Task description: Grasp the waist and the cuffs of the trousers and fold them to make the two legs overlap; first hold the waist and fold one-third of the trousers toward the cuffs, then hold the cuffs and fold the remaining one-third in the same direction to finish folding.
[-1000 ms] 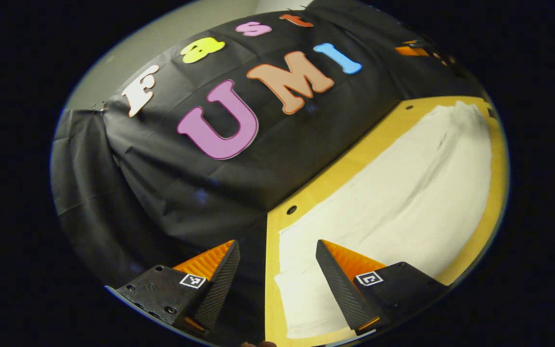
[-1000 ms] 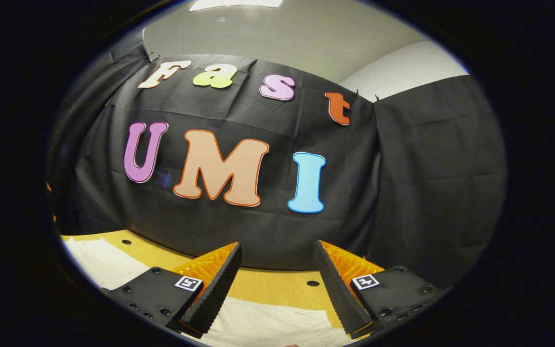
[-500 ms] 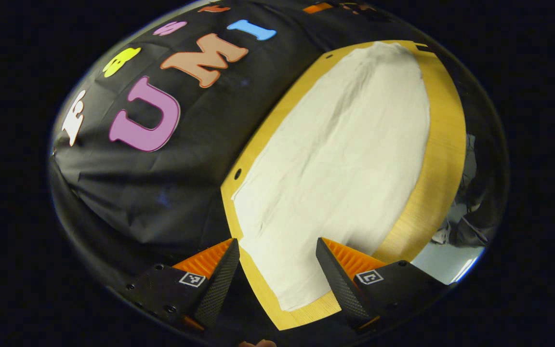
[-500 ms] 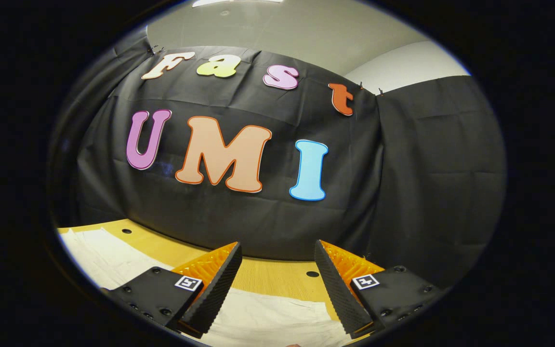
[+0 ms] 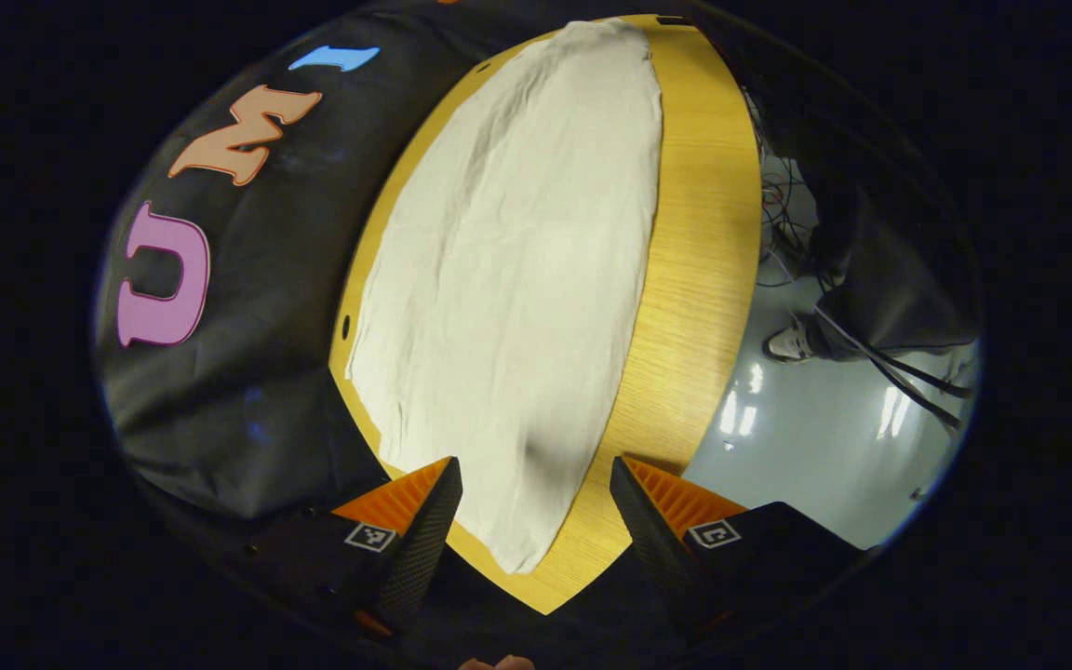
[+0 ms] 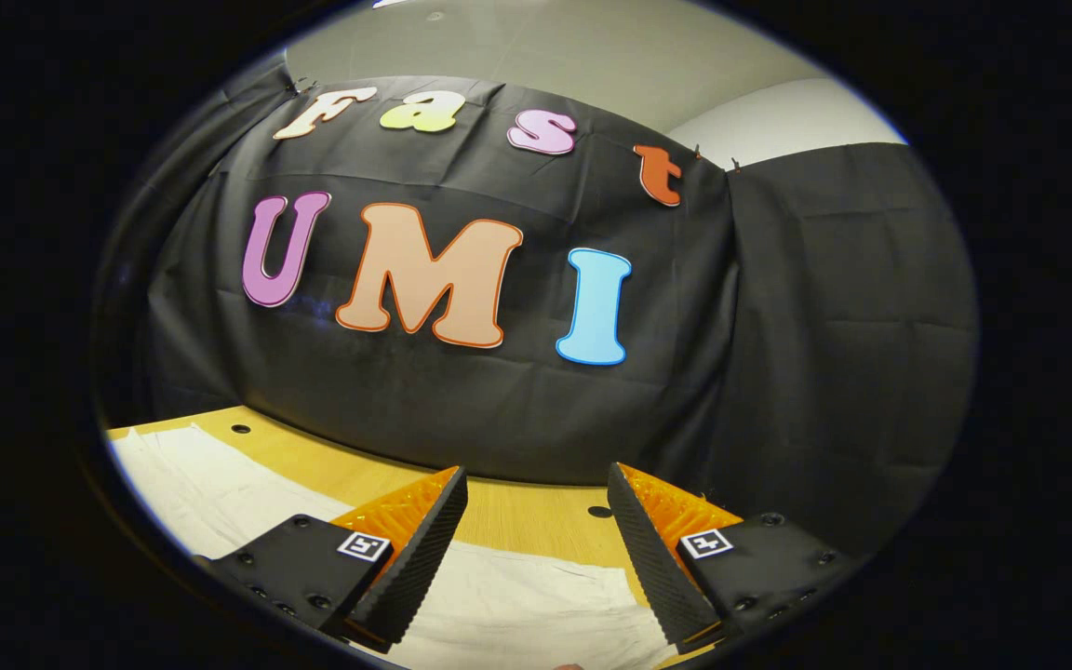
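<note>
Both tongs, the left tongs and the right tongs, stand spread with nothing between their fingers, above the pale wooden bench. From the left gripper view the cream-white cloth trousers lie flat along the bench, long axis running away from the near corner, lightly creased. That view also takes in grey floor and a person's shoe, while the right gripper view catches a near trouser edge.

Each hand-held gripper has two wedge-shaped ribbed fingers on dark screwed blocks bearing small square black-and-white markers. The person wears dark trousers and a pale shoe.
</note>
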